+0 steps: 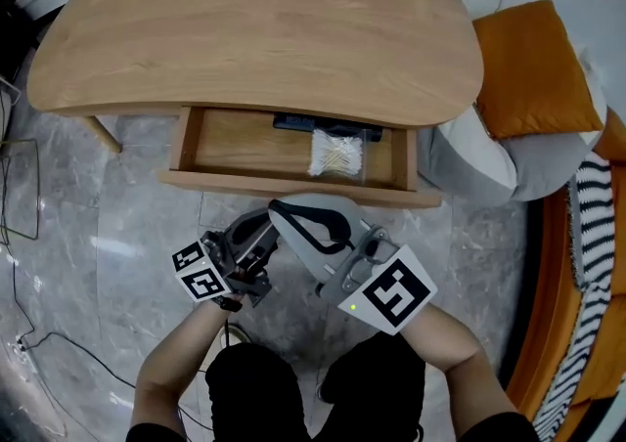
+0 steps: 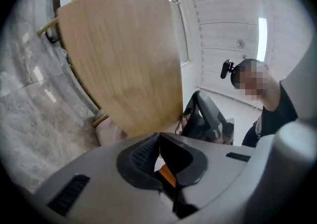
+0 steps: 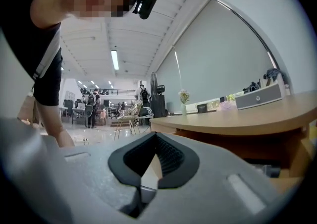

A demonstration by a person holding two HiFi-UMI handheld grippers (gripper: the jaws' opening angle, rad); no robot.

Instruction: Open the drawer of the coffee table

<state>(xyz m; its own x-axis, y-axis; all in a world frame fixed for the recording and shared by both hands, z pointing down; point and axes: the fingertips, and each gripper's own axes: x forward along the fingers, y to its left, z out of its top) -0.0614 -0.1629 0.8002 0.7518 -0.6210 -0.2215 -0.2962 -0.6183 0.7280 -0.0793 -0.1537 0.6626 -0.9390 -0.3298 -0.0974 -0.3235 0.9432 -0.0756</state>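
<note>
The right gripper (image 3: 156,138) and the left gripper (image 2: 159,139) are held low by the person's knees, roughly level, each with jaws pressed together on nothing. They look withdrawn, since under the worktop (image 1: 264,29) the drawer (image 1: 293,182) stands pulled out, showing a box of swabs (image 1: 337,154).

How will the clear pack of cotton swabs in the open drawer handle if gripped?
Probably very light: the swab pack looks filled only with thin cotton swabs. Its clear shell may be slippery and flex under a squeeze; box or bag, I can't tell. It lies flat in the drawer, so rolling seems unlikely.
</note>
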